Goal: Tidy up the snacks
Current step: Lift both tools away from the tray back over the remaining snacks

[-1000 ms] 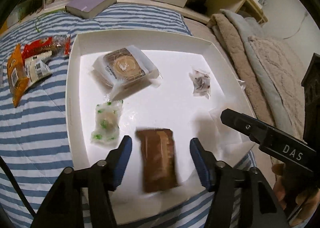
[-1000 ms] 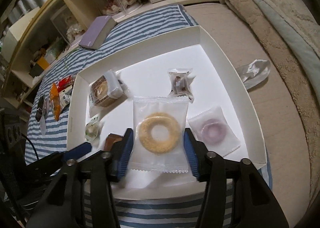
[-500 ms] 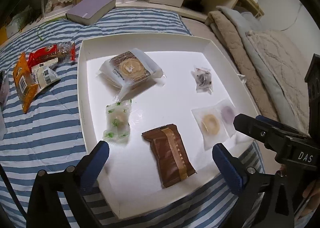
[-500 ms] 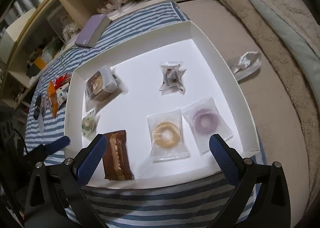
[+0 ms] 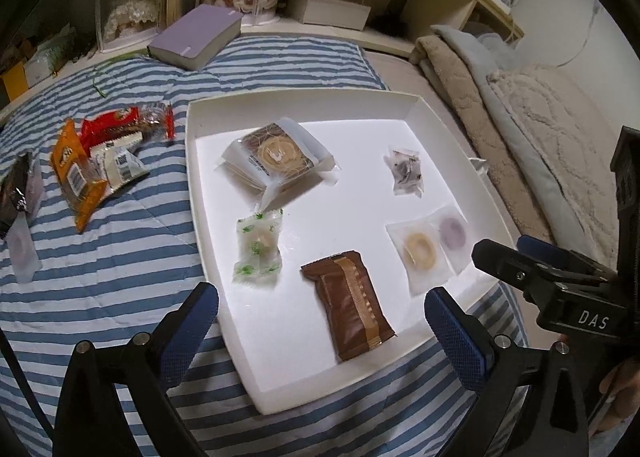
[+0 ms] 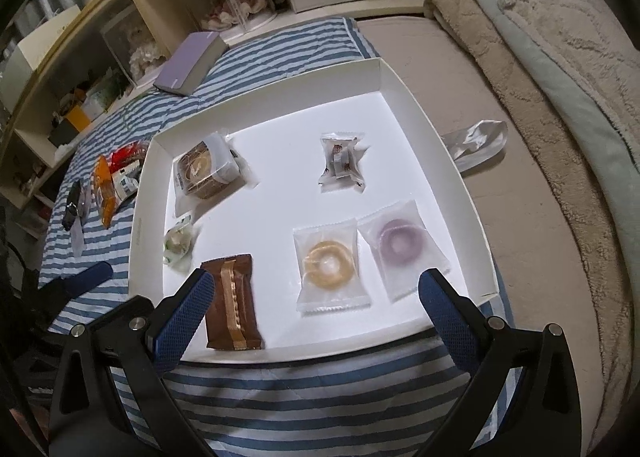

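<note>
A white tray [image 5: 192,161] on the striped blanket holds several wrapped snacks. A brown packet [image 5: 348,305] lies near its front edge, below my left gripper [image 5: 320,299], which is wide open and holds nothing. My right gripper [image 6: 316,281] is also wide open and empty, hovering over the front of the tray [image 6: 452,161] above a yellow ring snack [image 6: 330,261] and a purple ring snack [image 6: 400,243]. Farther in lie a green-white candy [image 5: 258,249], a round pastry pack [image 5: 278,157] and a small clear packet [image 5: 406,173]. More snacks [image 5: 92,161] lie on the blanket, left of the tray.
A purple book [image 5: 196,35] rests at the blanket's far edge, in front of low shelves. Folded beige and grey blankets [image 5: 520,137] run along the right. A crumpled silver wrapper [image 6: 476,141] lies just outside the tray's right wall.
Both grippers opened from half closed to wide and rose back from the tray. The brown packet and the yellow ring snack that sat between their fingers now lie free in the tray.
</note>
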The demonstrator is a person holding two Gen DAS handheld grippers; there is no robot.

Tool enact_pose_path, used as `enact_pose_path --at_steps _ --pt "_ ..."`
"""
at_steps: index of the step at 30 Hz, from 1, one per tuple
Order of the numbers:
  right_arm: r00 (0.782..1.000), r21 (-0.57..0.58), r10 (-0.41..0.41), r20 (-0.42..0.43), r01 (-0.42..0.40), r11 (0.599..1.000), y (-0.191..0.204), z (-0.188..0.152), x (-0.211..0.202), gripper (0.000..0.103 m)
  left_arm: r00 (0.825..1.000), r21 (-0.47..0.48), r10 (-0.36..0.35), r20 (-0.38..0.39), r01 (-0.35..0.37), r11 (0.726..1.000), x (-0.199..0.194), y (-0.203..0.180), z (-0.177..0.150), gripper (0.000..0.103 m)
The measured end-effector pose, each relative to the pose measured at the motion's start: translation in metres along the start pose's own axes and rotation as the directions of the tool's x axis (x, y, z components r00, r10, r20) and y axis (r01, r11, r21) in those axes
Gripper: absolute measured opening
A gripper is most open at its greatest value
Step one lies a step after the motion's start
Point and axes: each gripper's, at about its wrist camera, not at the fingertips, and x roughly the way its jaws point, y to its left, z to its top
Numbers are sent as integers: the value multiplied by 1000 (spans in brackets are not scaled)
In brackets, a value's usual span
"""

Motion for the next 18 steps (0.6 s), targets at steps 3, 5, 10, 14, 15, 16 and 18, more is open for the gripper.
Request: enact_pose_path --at_steps 3,5,10,14,15,16,18 --pt "1000 2 -4 12 4 1000 1 -1 -6 103 1000 4 10 7 -10 1000 -11 2 0 103" --pt "1000 3 -7 26 6 1000 3 0 -12 103 1000 7 19 13 -19 1000 -19 5 0 103" --pt "997 -15 -23 70 24 1000 10 0 -31 103 999 4 26 41 -26 1000 -42 14 2 103" --pt "993 -28 -25 111 28 999 19 1 -49 103 997 -1 30 70 -30 1000 -64 24 5 103" --pt "993 -34 -28 119 32 999 21 2 -51 103 997 -1 32 77 -32 999 -70 27 6 103" --pt "991 -43 -33 131 39 998 25 2 -56 103 996 -5 38 85 -38 999 -76 29 6 103" --pt "988 -55 -36 150 45 998 30 2 -63 103 994 -4 45 102 -45 999 -89 33 7 103"
